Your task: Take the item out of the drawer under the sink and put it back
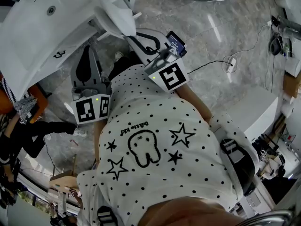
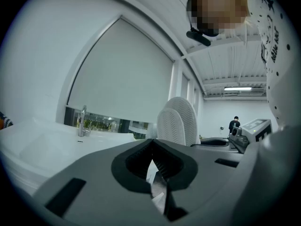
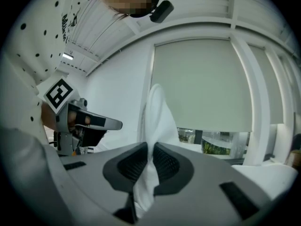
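A pair of white slippers point(image 1: 117, 15) hangs in front of me, beside the white sink point(image 1: 37, 27). My right gripper point(image 1: 136, 34) is shut on them. In the right gripper view the white slipper point(image 3: 157, 117) rises from between the ribbed pads of that gripper point(image 3: 150, 152). My left gripper point(image 1: 90, 48) is lower and to the left, pointing towards the sink's edge. In the left gripper view its jaws point(image 2: 151, 147) meet at the tips, and the slippers' ribbed soles point(image 2: 178, 121) stand just beyond them to the right. No drawer shows in any view.
The sink's tap point(image 2: 82, 121) stands at a window with a drawn blind. Grey marble floor point(image 1: 207, 32) lies below, with a cable and plug block point(image 1: 230, 62). A white box point(image 1: 258, 112) sits at the right. A person in dark clothes point(image 1: 28, 131) is at the left.
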Available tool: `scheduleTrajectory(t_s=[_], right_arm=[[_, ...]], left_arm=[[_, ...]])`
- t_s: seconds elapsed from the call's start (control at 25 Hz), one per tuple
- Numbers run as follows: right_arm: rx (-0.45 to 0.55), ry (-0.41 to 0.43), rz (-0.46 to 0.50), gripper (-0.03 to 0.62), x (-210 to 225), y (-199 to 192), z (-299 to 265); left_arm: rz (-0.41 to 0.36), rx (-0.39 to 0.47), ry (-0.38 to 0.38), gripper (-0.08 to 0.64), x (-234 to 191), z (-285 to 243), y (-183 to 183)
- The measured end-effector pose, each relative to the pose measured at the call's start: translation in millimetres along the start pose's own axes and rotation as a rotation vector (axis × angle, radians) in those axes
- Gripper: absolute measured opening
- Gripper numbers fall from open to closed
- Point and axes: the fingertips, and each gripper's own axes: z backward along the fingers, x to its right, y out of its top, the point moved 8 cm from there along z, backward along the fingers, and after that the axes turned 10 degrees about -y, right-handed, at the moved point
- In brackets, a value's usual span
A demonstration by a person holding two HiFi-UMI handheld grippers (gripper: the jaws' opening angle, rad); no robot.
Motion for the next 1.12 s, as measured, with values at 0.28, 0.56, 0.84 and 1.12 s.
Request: scheduleTrajectory(t_s=[0.28,0.56,0.84,1.12], right_arm=[[0.023,0.036,0.354,0.043,-5,8,-7],[0.017,0.193,0.672,0.043,-18,-2,-20],[-0.031,0.305,0.745,0.043,-21,-18,-36],[-0.071,0.41,0.809,0.043,-24,-51,-38]], left_arm=[[0.009,0.004,0.042,0.005,-5,5,3],[0.028,0.015,0.105,0.005,-10,12,7],[0.041,0.002,0.168,0.005,-15,22,8],[0.055,0.004,0.226,0.005,-12,32,-4]])
